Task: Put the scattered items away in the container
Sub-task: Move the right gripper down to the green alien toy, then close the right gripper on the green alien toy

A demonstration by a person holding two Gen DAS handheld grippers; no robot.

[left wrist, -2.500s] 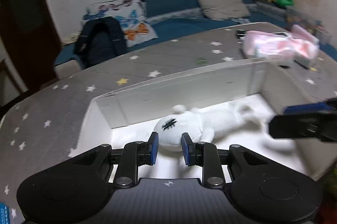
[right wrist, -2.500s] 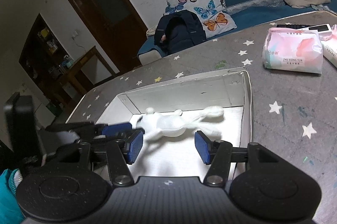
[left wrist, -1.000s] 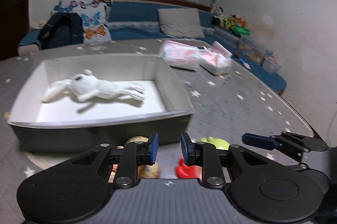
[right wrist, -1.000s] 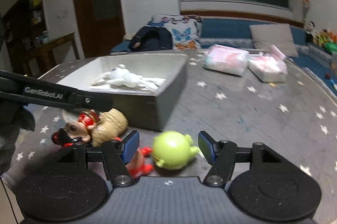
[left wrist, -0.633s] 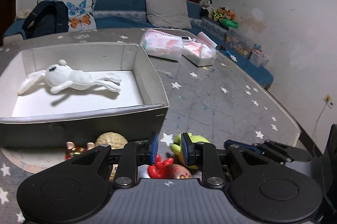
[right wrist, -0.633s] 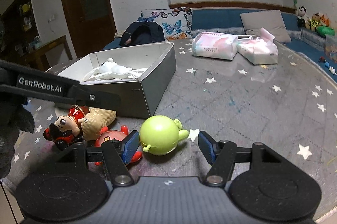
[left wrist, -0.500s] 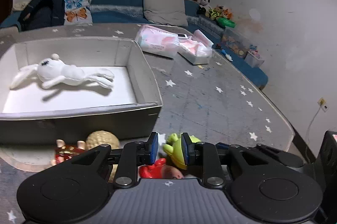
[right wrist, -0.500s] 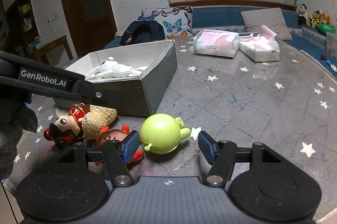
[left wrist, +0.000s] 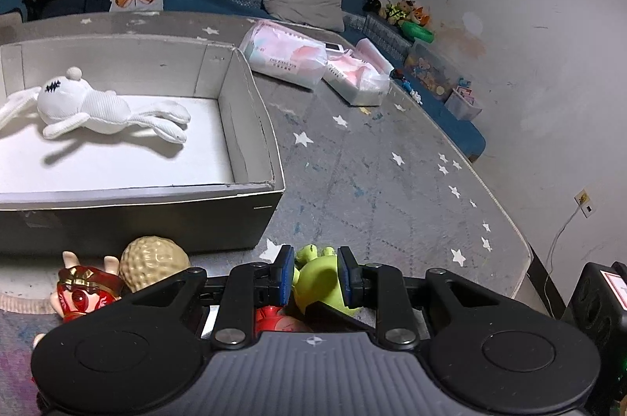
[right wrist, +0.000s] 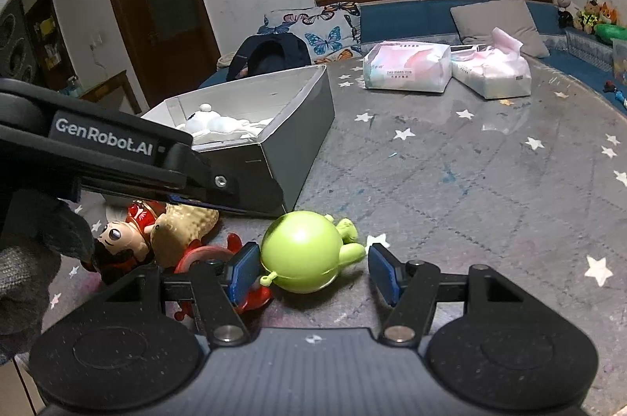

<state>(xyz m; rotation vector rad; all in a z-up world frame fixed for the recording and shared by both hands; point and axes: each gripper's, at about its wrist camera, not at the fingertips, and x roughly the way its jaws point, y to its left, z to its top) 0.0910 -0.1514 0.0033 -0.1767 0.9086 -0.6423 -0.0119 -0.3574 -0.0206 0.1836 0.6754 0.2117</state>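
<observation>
1. Right gripper [right wrist: 311, 273]: I see the jaws spread wide, bottom centre of the right wrist view, with the green toy [right wrist: 303, 251] sitting between the blue pads; there's a gap on the right-hand side, so nothing is gripped.
2. Left gripper [left wrist: 316, 274]: jaws nearly together, a narrow gap left, holding nothing. In the left wrist view the green toy [left wrist: 321, 283] shows through that gap, lying below and beyond the tips.
3. Left of the green toy, lower left of the right wrist view: a red toy [right wrist: 219, 271] partly behind the left pad, then a tan shell-like toy [right wrist: 178, 226] and a red-dressed doll [right wrist: 121, 237], bunched together.
4. All four lie on the star-print mat [right wrist: 450, 181], just in front of the grey box [left wrist: 250, 126]'s near wall.
5. Inside the box, upper left of the left wrist view: a white plush rabbit [left wrist: 90, 110] lying flat on the white floor.
6. Beyond the box, upper centre: two pink tissue packs [right wrist: 405, 65] side by side.
</observation>
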